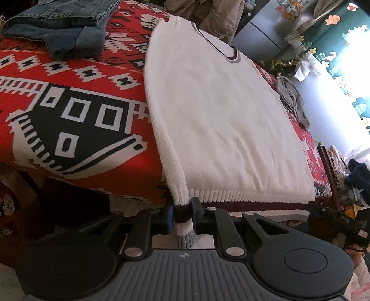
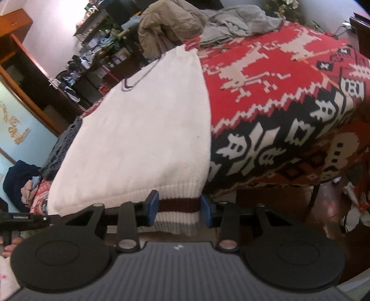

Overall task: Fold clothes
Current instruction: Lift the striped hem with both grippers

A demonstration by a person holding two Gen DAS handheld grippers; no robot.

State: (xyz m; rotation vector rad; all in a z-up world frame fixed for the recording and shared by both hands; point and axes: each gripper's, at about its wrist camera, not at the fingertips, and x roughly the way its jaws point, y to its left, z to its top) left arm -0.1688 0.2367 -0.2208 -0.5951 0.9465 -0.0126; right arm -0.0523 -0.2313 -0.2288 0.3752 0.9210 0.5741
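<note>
The left gripper [image 1: 182, 216] is pinched tight on the striped cuff [image 1: 182, 215] of a sleeve. The cuff hangs down off the front edge of the bench [image 1: 69, 111]. The sleeve runs up toward 12 o'clock along the left side of the white sweater [image 1: 215, 111]. I think the cuff is held so the sleeve can be pulled over the body and folded in.

The right gripper [image 2: 179, 211] has its blue pads on both sides of the bottom corner of the sweater [image 2: 143, 129], where the dark red stripe [image 2: 179, 205] runs. The pads look like they squeeze the bunched hem between them. In the left view this gripper [image 1: 333, 216] sits at 3 o'clock, at the far end of the hem.

The sweater lies flat on its front part, neck pointing to 12 o'clock, on a red, black and white patterned cloth [image 2: 277, 92]. The hem sticks over the near edge, so both grippers can reach under it.

Folded jeans [image 1: 60, 25] sit at 10 o'clock, out of the way. A gray garment [image 2: 240, 20] and a tan one [image 2: 166, 25] wait at the far end of the bench.
</note>
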